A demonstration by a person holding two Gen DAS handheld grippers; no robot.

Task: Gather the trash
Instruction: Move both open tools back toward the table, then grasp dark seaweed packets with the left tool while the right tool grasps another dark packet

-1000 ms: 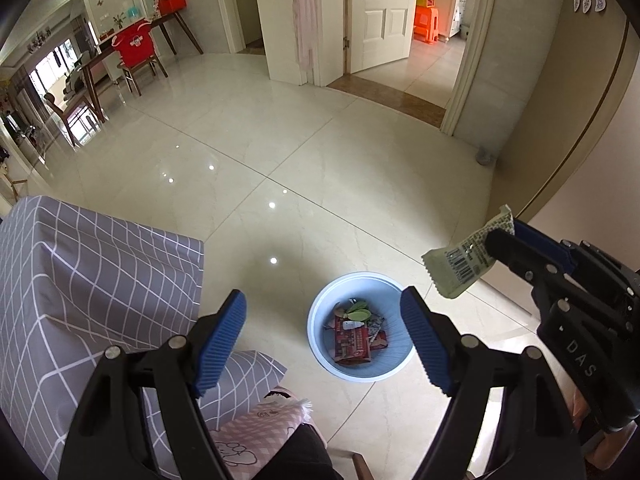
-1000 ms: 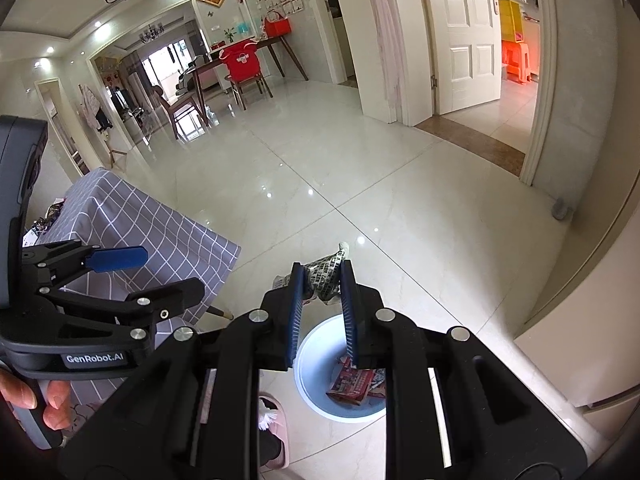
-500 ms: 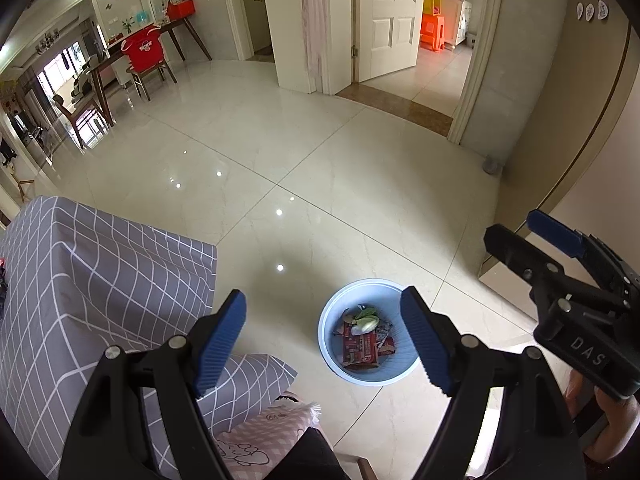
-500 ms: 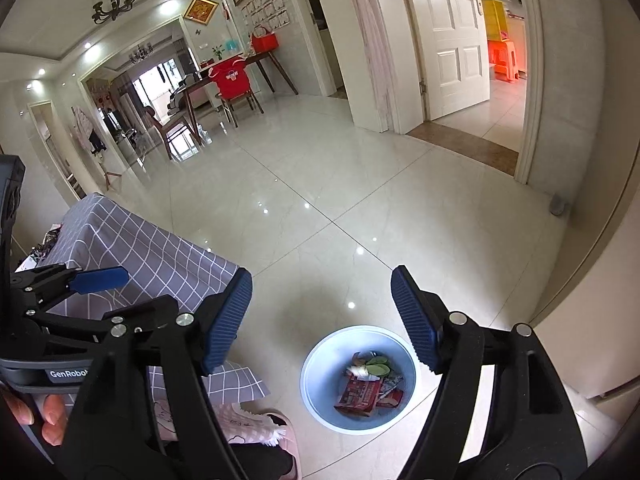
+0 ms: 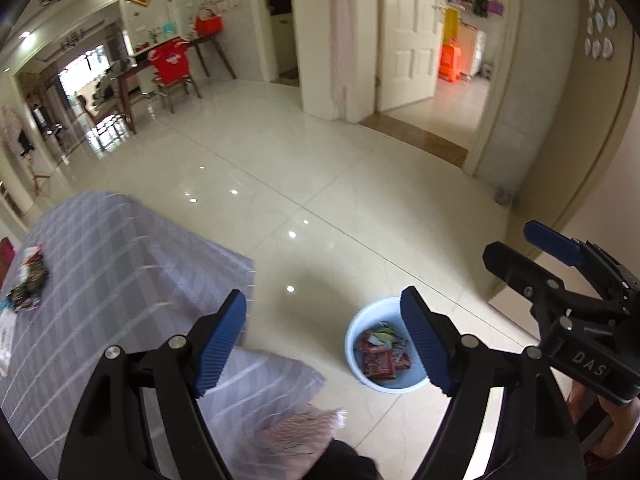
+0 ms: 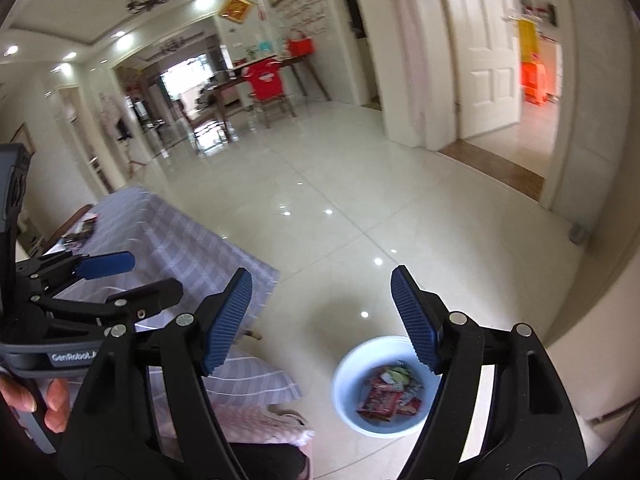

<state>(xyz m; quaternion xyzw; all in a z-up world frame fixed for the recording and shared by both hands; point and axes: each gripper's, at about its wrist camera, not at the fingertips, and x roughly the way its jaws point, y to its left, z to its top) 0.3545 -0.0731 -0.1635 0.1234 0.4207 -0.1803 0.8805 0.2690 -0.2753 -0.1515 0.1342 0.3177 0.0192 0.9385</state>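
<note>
A pale blue bin (image 5: 360, 376) stands on the tiled floor and holds several snack wrappers (image 5: 380, 360); it also shows in the right wrist view (image 6: 348, 404). My left gripper (image 5: 324, 344) is open and empty, high above the floor, left of the bin. My right gripper (image 6: 320, 316) is open and empty above the bin; it also shows at the right of the left wrist view (image 5: 532, 248). More wrappers (image 5: 28, 280) lie on the grey checked tablecloth (image 5: 112, 264) at the far left.
The cloth-covered table (image 6: 168, 236) fills the lower left. A pink slipper (image 5: 296, 436) and a dark trouser leg are below the grippers. An open white door (image 5: 408, 40) and a doorway are ahead; a dining table with a red chair (image 5: 170, 64) stands far back.
One second ago my right gripper held a wrapper over the bin. It opened, and the wrapper dropped into the bin. Both cameras have since tilted up and swung left toward the table.
</note>
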